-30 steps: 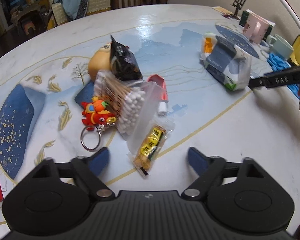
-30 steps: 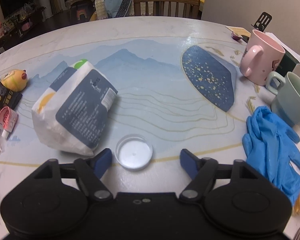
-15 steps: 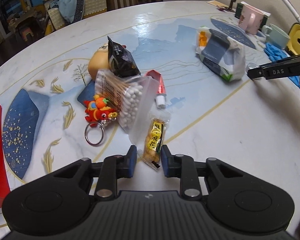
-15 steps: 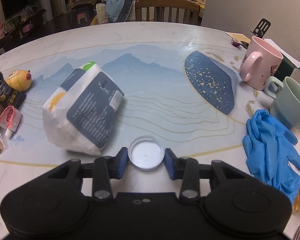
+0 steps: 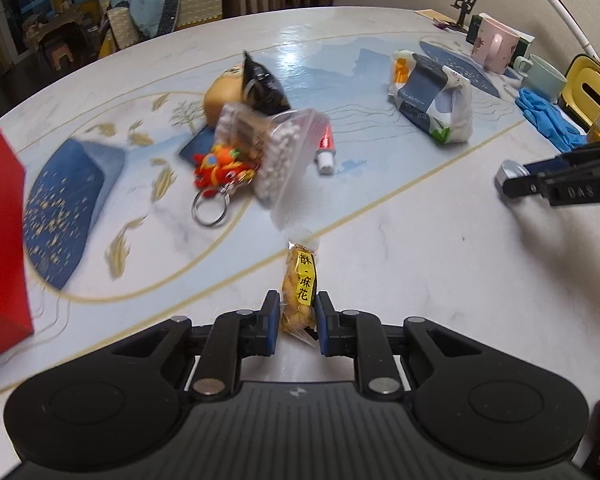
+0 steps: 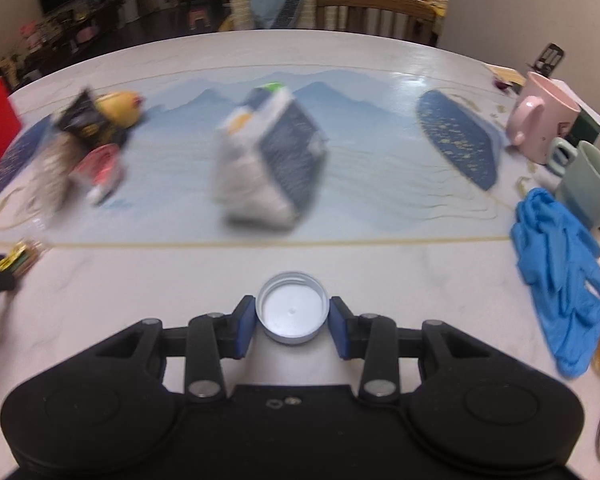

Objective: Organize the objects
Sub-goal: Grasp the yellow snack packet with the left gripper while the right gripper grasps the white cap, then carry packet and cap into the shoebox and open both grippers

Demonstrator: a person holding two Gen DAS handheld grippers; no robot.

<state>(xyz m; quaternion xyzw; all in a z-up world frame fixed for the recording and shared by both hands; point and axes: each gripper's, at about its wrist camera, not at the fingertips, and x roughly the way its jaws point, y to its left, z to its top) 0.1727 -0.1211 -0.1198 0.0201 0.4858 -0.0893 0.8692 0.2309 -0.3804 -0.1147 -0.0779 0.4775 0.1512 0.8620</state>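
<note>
Your left gripper (image 5: 297, 315) pinches the snack packet (image 5: 299, 286) low: light, crinkly, slippery, contents brittle. Your right gripper (image 6: 291, 321) clamps the rigid cap (image 6: 291, 313) across its rim.

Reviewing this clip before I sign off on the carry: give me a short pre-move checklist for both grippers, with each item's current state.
1. Left gripper closed on the snack packet: ok, both pads press its lower end.
2. Snack packet free of the cotton swab bag: ok, a gap of bare table shows between them.
3. Right gripper closed on the white cap: ok, the pads touch its rim on both sides.
4. Cap lifted off the table: cannot tell.
5. Grippers apart from each other: ok, the right one sits far off at the edge of the left wrist view.
6. Drop-off spot for either item: cannot tell.
</note>
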